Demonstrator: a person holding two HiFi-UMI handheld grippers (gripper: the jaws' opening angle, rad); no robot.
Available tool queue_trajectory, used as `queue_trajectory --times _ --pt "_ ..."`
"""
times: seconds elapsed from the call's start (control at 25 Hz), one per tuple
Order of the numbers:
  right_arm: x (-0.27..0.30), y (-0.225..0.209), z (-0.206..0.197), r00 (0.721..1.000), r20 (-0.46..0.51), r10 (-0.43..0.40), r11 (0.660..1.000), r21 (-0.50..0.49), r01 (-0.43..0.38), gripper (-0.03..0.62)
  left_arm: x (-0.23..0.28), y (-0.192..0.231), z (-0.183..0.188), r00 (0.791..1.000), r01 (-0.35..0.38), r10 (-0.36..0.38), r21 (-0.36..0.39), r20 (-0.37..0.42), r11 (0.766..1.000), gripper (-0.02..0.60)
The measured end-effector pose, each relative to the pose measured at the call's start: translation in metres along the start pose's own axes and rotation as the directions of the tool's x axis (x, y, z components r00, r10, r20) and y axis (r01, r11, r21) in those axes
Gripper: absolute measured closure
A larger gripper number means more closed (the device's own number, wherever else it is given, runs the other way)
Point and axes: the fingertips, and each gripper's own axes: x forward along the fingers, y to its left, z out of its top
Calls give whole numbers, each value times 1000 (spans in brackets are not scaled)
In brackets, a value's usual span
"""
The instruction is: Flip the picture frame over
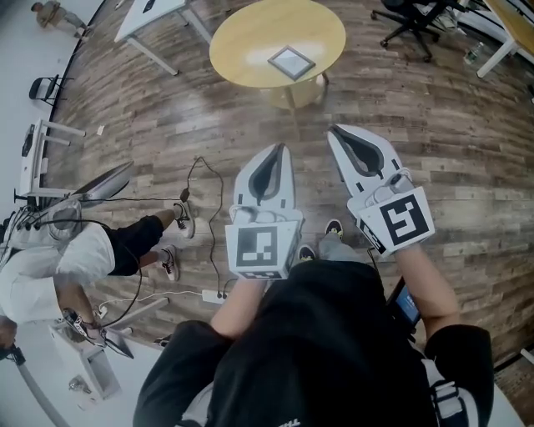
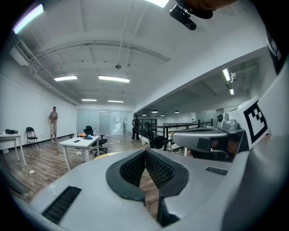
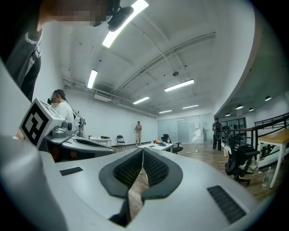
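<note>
The picture frame (image 1: 290,62), pale with a grey middle, lies flat on a round yellow table (image 1: 242,37) far ahead of me in the head view. Both grippers are held out over the wooden floor, well short of the table. My left gripper (image 1: 280,149) is shut, its black pads (image 2: 135,169) meeting at the tips with nothing between them. My right gripper (image 1: 333,130) is also shut and empty, pads (image 3: 153,168) together. In the left gripper view a sliver of the yellow table (image 2: 106,154) shows just past the jaws, and the right gripper (image 2: 212,140) hangs beside it.
A white desk (image 1: 154,12) stands to the table's left and a black office chair (image 1: 413,18) to its right. A person (image 1: 75,267) crouches at my left among cables (image 1: 200,188) and stands. People stand far off across the room (image 3: 138,131).
</note>
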Motion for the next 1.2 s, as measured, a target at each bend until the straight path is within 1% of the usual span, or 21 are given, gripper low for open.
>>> queue_trajectory --times 0.24,0.44,0.56,0.72,0.96,1.2 --pt "4 -32 -7 1000 5 15 1000 18 -15 576 31 -9 1 1000 -19 19 8 -14 1000 558" --pt "-1 -55 -12 1000 10 30 999 20 -30 576 52 -26 6 999 -40 40 36 -4 999 558" --pt "3 -63 -9 999 24 34 999 35 -35 576 59 -24 11 998 -58 58 47 5 997 558" --pt "14 -78 -11 999 34 20 997 74 -23 576 74 -19 10 998 -61 61 60 11 996 558" --pt "49 -98 -22 1000 14 4 997 77 -5 576 110 5 6 998 -52 50 70 27 996 558" --pt "110 -119 -27 1000 -4 -12 998 60 12 576 156 57 12 997 -57 52 79 61 995 558"
